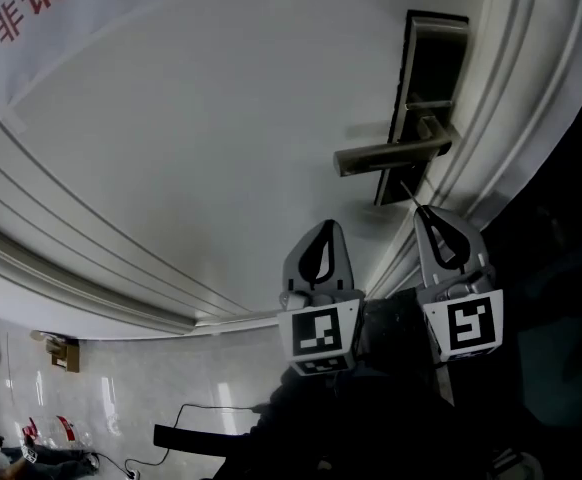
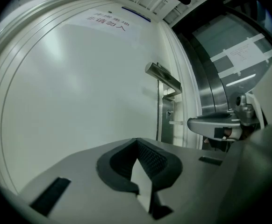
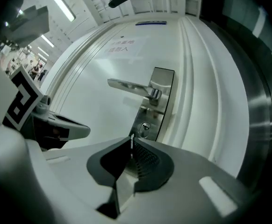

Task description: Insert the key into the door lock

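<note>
Two grippers: right gripper [image 3: 130,146] fingers clamped on key [image 3: 132,141], keyhole [image 3: 146,127] near at 1 o'clock, hidden in head view; left gripper [image 2: 137,143] fingers together, empty.

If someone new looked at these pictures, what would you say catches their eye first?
Most likely the brushed-metal lever handle on its tall steel lock plate, near the right edge of the white door. Next, the right gripper close below it, pinching a thin metal key aimed at the round keyhole; the left gripper sits shut and empty beside it.
</note>
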`<state>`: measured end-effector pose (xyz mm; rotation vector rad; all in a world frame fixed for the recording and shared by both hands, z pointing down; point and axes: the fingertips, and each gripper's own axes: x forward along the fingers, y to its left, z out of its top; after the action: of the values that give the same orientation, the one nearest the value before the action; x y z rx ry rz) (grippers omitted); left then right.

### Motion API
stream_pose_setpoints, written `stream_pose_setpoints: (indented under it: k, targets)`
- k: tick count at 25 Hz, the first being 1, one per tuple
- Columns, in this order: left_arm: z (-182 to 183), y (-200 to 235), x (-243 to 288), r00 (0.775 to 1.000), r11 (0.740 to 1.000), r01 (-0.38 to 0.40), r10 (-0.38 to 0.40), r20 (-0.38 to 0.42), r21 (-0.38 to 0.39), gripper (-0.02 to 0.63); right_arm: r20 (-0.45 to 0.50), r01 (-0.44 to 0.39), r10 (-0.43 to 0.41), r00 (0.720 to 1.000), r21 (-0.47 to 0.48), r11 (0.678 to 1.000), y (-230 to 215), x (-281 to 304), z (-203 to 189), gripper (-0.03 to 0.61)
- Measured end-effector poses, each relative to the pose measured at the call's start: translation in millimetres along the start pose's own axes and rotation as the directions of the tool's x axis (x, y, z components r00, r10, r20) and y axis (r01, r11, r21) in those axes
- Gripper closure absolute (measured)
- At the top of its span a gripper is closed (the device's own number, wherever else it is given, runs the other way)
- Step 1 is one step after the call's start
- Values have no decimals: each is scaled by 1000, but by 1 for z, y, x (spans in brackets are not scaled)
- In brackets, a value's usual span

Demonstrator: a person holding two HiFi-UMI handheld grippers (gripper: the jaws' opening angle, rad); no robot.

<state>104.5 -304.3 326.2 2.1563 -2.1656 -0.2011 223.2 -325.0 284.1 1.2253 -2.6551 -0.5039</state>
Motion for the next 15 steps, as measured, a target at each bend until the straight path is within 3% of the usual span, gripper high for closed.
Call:
stream_pose_setpoints:
  k: [5, 10, 15]
  targets:
    - [10, -3, 14, 1000, 998, 16, -16, 0, 65, 612, 7, 72, -72, 997, -234, 970, -17, 6, 15, 566]
    - [22, -18, 28, 994, 991, 112, -113, 12, 78, 612, -9, 107, -122, 993, -420, 901, -21, 8, 21, 566]
    - [29, -25, 32, 990, 988, 136, -138, 21, 80, 612, -50, 92, -145, 988, -566, 819, -17, 8, 17, 566]
